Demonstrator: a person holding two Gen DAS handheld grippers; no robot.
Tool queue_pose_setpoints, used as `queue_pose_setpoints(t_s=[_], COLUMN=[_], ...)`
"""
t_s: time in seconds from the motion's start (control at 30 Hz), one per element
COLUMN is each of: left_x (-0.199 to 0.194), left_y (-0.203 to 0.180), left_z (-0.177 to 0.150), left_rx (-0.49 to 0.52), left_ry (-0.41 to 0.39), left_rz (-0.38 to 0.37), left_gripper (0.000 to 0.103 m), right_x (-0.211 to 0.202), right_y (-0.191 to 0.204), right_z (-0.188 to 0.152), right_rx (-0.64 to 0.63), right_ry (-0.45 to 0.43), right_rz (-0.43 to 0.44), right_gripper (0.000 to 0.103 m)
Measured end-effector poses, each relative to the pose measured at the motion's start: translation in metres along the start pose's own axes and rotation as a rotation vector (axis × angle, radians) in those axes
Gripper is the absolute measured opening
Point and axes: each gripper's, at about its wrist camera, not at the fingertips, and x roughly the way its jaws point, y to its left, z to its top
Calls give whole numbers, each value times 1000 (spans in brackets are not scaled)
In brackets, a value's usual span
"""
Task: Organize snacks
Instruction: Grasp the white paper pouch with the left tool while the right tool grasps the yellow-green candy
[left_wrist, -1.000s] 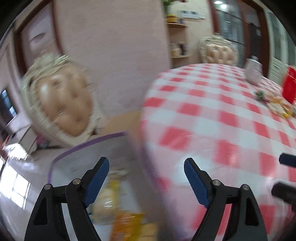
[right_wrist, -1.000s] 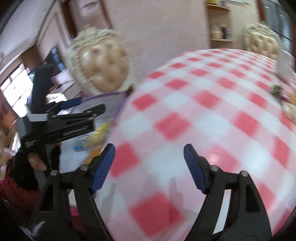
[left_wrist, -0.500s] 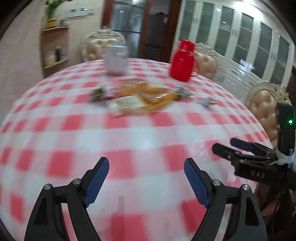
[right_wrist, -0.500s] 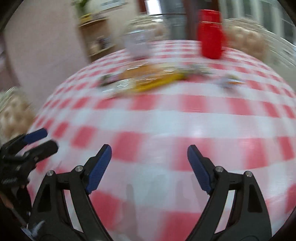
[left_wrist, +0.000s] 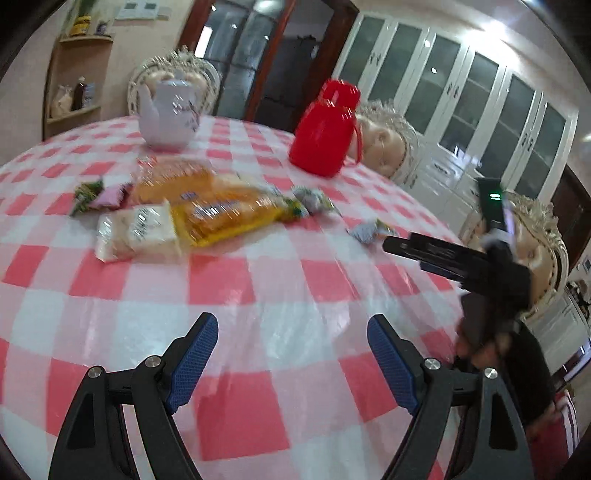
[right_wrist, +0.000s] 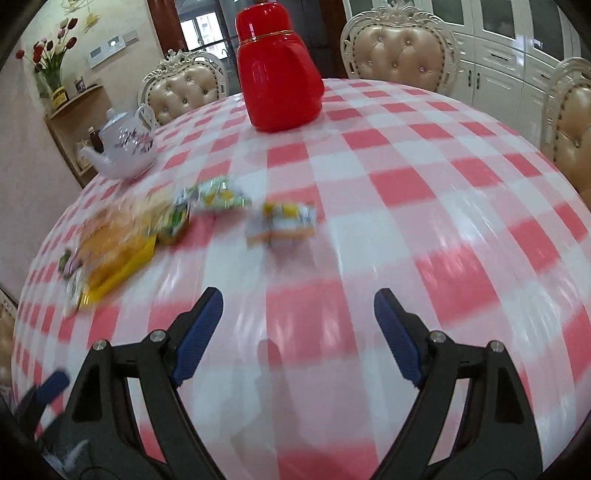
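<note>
Two hand-held grippers over the checked tabletop (left_wrist: 258, 280), both empty. Left hand-held gripper (left_wrist: 291, 354): jaws wide apart, touching nothing. Right hand-held gripper (right_wrist: 299, 325): jaws wide apart, having just been opening; nothing between them. Snack packets (left_wrist: 207, 210) lie in a loose cluster on the tabletop, in front of the white teapot (left_wrist: 170, 110) and left of the red flask (left_wrist: 325, 129); one small packet (right_wrist: 282, 221) lies apart, nearer the flask's side. One second ago both views showed the tabletop edge and a chair; now both face the snacks.
</note>
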Motion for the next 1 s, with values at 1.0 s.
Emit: queue_pose_setpoints(t_s=[1.0], left_x=[52], left_y=[136], left_z=[68], left_rx=[-263], left_ry=[146], left_rz=[286], left_gripper=[86], right_x=[38], right_y=[8], right_z=[32], right_rx=[-8], right_ry=[-26], right_rz=[-23], right_gripper=[45])
